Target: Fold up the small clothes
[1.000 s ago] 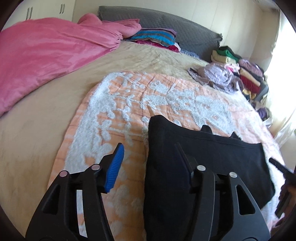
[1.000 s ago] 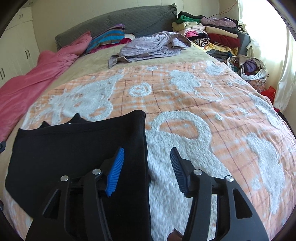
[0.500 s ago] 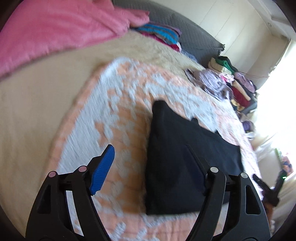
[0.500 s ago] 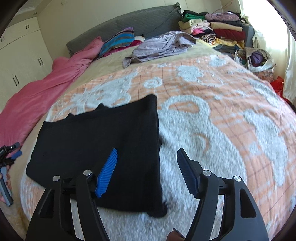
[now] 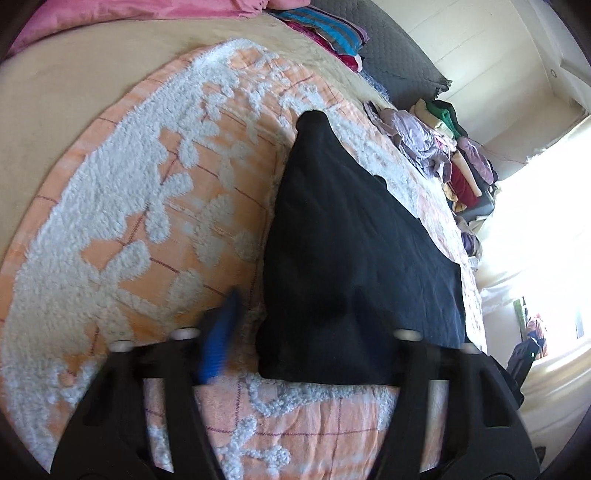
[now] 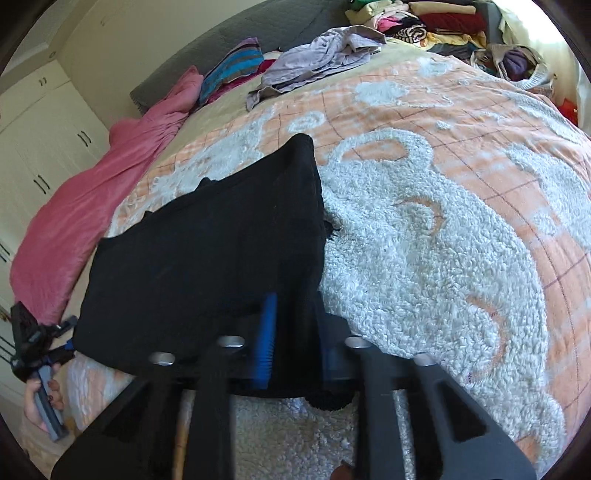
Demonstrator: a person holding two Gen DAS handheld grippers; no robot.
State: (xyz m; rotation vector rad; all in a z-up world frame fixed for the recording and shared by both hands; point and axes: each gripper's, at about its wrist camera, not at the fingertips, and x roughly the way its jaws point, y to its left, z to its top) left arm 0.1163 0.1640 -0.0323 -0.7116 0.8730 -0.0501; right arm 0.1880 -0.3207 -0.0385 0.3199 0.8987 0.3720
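A black folded garment (image 5: 354,251) lies flat on the orange-and-white fleece blanket (image 5: 155,206) on the bed. My left gripper (image 5: 295,317) is open and straddles the garment's near left corner; its blue pad (image 5: 219,339) is to the left of the cloth. In the right wrist view the same black garment (image 6: 207,266) fills the left-centre. My right gripper (image 6: 295,336) has its fingers narrowed around the garment's near right edge, blue pad (image 6: 266,339) on the cloth. The left gripper (image 6: 37,343) shows at the far left, held in a hand.
A pink duvet (image 6: 85,206) lies along the bed's left side. A lilac garment (image 6: 317,55) and striped pillows (image 6: 232,70) sit near the grey headboard. A pile of folded clothes (image 6: 436,26) and a bag (image 6: 517,62) stand at the far right.
Both grippers have dropped low to the near edge of the black garment. The right gripper's fingers have narrowed onto the garment's right edge. The left gripper stays open.
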